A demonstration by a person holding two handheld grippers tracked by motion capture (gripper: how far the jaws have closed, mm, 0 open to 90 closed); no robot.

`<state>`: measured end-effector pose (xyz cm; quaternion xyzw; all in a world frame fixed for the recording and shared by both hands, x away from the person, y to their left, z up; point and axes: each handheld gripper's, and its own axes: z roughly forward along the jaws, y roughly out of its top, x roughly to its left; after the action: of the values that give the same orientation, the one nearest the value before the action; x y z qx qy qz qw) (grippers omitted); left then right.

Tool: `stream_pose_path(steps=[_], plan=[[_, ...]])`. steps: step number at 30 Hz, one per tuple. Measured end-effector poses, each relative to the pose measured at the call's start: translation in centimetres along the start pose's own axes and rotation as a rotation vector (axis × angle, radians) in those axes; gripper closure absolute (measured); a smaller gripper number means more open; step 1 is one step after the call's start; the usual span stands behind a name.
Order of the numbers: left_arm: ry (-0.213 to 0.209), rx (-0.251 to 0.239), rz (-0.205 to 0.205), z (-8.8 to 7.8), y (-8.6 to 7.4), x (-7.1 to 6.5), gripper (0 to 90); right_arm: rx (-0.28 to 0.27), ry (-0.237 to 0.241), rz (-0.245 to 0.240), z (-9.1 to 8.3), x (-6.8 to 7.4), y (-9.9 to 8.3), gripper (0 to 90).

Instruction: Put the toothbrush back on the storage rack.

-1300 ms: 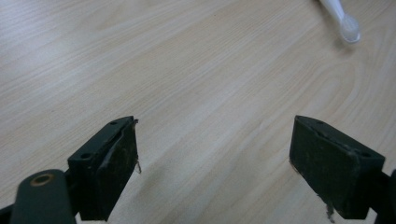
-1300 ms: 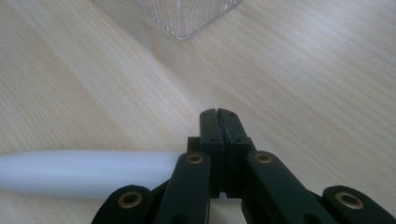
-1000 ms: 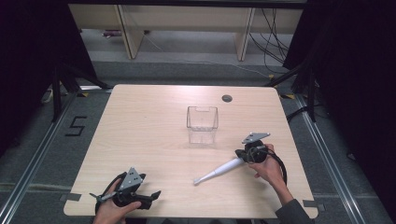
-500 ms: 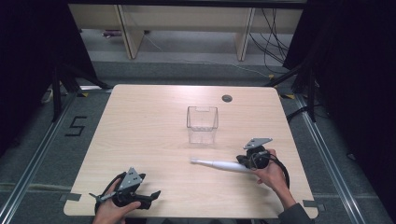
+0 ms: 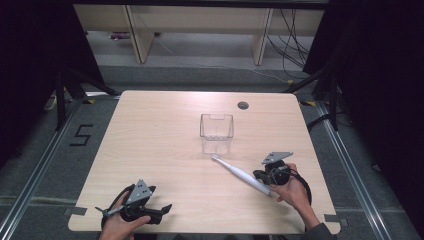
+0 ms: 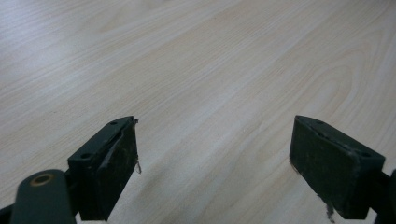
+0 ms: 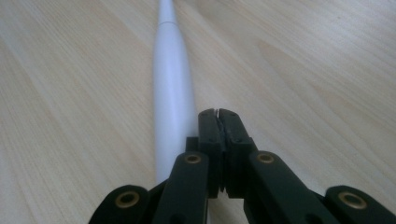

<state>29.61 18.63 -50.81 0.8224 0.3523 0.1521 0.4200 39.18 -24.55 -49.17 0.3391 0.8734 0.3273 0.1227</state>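
Lying on the table (image 5: 165, 150), right of centre, a white toothbrush (image 5: 240, 173) runs diagonally: brush head at the far-left end, just near the clear box (image 5: 216, 132), handle end reaching near-right under the right gripper (image 5: 265, 176).

In the right gripper view the jaws are pressed together w/ no gap. The toothbrush (image 7: 173, 93) sits alongside them on their left & passes under the gripper body; can't tell whether it's actually pinched or just lying beside the closed tips. The right hand (image 5: 292, 192) wraps the gripper from the near side, grey plate on top, cable looping round the wrist.

The box stands upright, about mid-table, slightly far of the toothbrush head; looks empty, though its clear walls make that hard to be sure of. A small dark round hole (image 5: 243, 105) sits in the tabletop at the far side, right of centre.

Left gripper (image 5: 162, 210) is at the near-left corner, well apart from the toothbrush, held by the left hand (image 5: 120, 227). Left gripper view: jaws wide apart, nothing btwn them, just bare wood (image 6: 210, 93).

Beyond the table: dark floor, a "5" mark (image 5: 81, 136) on the left, cables (image 5: 292, 30) far right.
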Motion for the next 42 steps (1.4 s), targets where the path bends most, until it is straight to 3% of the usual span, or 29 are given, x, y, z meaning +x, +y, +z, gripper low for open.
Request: stream_pose_path(steps=[2,4,6,10,11,12,13,15,16,17,18,20,26,28,32,38,40,42], plan=[[-0.008,-0.011,-0.023,0.1,0.0,-0.2,15.0,0.011,0.007,0.009,-0.2,0.1,0.0,88.8],[-0.008,-0.011,-0.023,0.1,0.0,-0.2,15.0,0.016,0.01,-0.003,-0.3,0.1,0.0,88.8],[-0.007,0.001,-0.008,0.0,0.0,-0.1,15.0,0.019,0.002,0.014,-0.5,0.4,-0.1,88.8],[-0.008,-0.011,-0.022,0.1,0.0,-0.2,15.0,-0.004,0.0,0.006,-0.5,0.6,-0.3,88.8],[-0.002,0.001,-0.002,0.0,0.0,0.0,15.0,0.003,0.022,0.004,-0.6,0.6,-0.4,88.8],[-0.008,-0.01,-0.021,0.1,0.0,-0.2,15.0,-0.003,0.02,0.008,-0.5,0.8,-0.4,88.6],[-0.005,-0.006,-0.016,0.0,0.0,-0.1,15.0,0.017,0.024,0.007,-0.7,0.9,-0.4,88.5],[-0.009,-0.01,-0.02,0.1,0.0,-0.1,15.0,0.007,0.031,0.0,-0.8,1.2,-0.5,88.4],[-0.002,-0.001,-0.003,0.0,0.0,0.0,15.0,0.014,0.036,-0.005,-0.8,1.3,-0.5,88.3],[-0.009,-0.012,-0.023,0.1,0.0,-0.2,15.0,-0.002,0.021,0.007,-0.9,1.5,-0.6,88.3],[-0.009,-0.012,-0.025,0.1,0.0,-0.2,15.0,0.016,0.034,0.015,-1.0,1.7,-0.6,88.2],[-0.001,0.001,0.0,0.0,0.0,0.0,15.0,0.005,0.039,0.002,-0.9,1.8,-0.7,88.2],[-0.01,-0.012,-0.023,0.1,0.0,-0.2,15.0,0.027,0.065,-0.01,-1.1,2.6,-0.8,87.5],[-0.009,-0.006,-0.021,0.0,0.0,-0.2,15.0,0.012,0.037,-0.012,-1.1,2.8,-0.9,87.2],[-0.007,0.0,-0.014,0.0,0.0,-0.1,15.0,0.021,0.061,-0.016,-1.2,2.5,-0.9,85.7],[-0.009,-0.013,-0.023,0.1,0.0,-0.2,15.0,-0.003,0.024,0.054,-2.0,2.2,-0.5,76.2],[-0.007,0.0,-0.009,0.1,0.0,-0.1,15.0,0.013,0.025,0.089,-2.5,2.1,-0.1,70.9],[-0.006,0.007,0.002,0.1,-0.1,0.1,15.0,0.001,-0.003,0.082,-2.8,2.0,0.3,67.0]])
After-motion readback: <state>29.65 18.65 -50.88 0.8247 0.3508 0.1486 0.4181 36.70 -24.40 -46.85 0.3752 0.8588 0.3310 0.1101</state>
